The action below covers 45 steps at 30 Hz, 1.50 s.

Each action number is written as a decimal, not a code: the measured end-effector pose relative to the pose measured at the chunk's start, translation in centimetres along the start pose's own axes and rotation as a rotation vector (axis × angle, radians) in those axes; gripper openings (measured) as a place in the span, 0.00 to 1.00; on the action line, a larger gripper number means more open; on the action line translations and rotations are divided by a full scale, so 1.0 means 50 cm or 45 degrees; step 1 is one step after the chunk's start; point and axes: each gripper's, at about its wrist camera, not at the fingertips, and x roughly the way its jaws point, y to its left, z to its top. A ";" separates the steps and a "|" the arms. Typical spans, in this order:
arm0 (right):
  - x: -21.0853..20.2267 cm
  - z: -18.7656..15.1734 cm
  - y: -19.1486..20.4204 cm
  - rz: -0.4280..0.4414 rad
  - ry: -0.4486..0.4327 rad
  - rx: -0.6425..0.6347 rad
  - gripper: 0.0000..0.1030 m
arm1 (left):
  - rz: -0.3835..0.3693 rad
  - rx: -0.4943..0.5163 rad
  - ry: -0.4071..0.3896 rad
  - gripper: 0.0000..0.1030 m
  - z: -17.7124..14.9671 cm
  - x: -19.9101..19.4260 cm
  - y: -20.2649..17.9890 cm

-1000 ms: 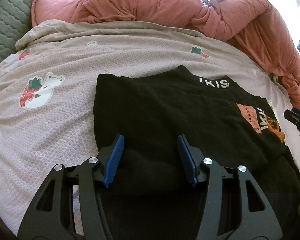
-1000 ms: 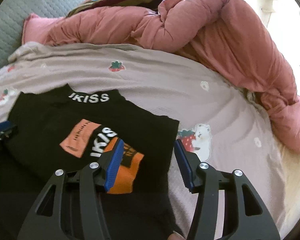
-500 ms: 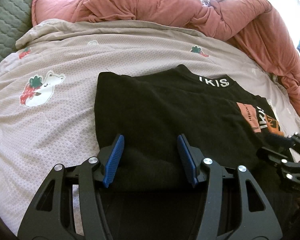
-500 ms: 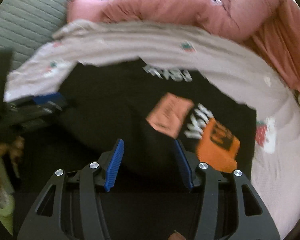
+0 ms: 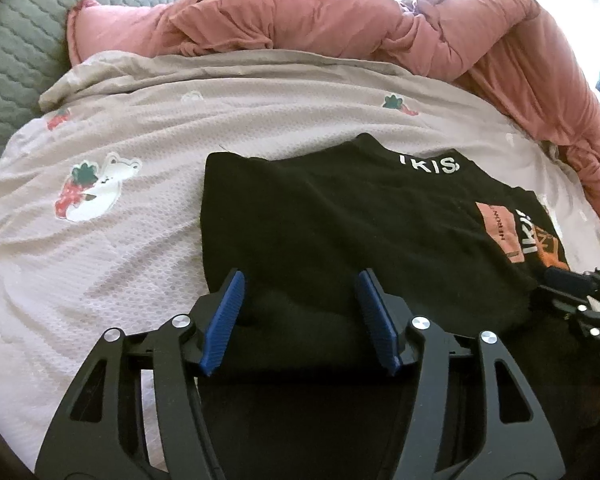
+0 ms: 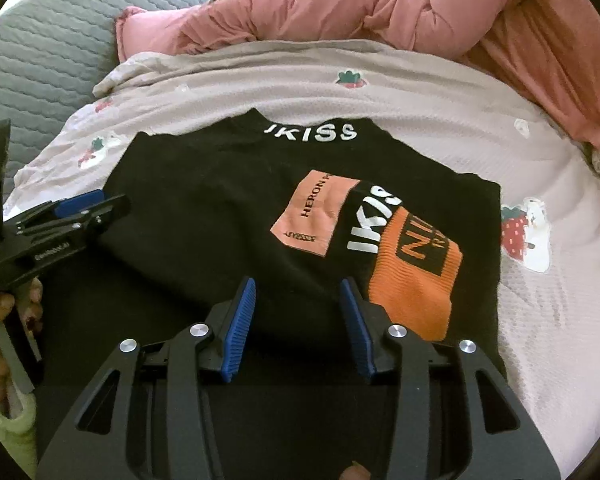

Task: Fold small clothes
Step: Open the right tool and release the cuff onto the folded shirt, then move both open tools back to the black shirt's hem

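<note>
A black knitted top with white IKISS lettering and orange patches point(image 6: 260, 208) lies flat on the pale pink bed sheet printed with bears and strawberries point(image 5: 100, 264), its collar toward the bunched salmon-pink duvet point(image 5: 340, 24) at the far side and its hem toward the person. Its long axis seems to run from hem to collar, straight away from both cameras; the side edges look already turned in, making a narrow panel.

Both tools hover at the near hem, which suits a fold that carries the hem up toward the collar. The left gripper point(image 5: 298, 312) sits over the left part of that edge, its blue-padded fingers point(image 5: 224, 320) apart and opening, with black fabric bulging between them but not visibly pinched. The right gripper point(image 6: 296, 320) stands beside the orange patch, its fingers point(image 6: 238, 332) apart and closing, cloth between them, no clear clamp yet. A hand point(image 6: 4, 320) holds the left tool's grip at the edge of the right view
</note>
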 end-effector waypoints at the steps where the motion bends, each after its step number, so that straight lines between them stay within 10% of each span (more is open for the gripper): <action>1: -0.004 -0.001 -0.001 0.001 -0.008 0.003 0.42 | 0.002 0.002 -0.001 0.50 0.000 -0.002 0.000; 21: -0.028 -0.017 -0.061 -0.054 0.008 0.155 0.50 | -0.068 -0.027 -0.042 0.61 -0.015 -0.074 -0.007; 33: -0.094 -0.020 -0.076 -0.042 -0.084 0.174 0.84 | -0.039 -0.004 -0.100 0.91 -0.020 -0.105 -0.024; 45: -0.140 -0.022 -0.067 -0.046 -0.160 0.146 0.94 | 0.006 -0.020 -0.120 0.91 -0.052 -0.140 -0.011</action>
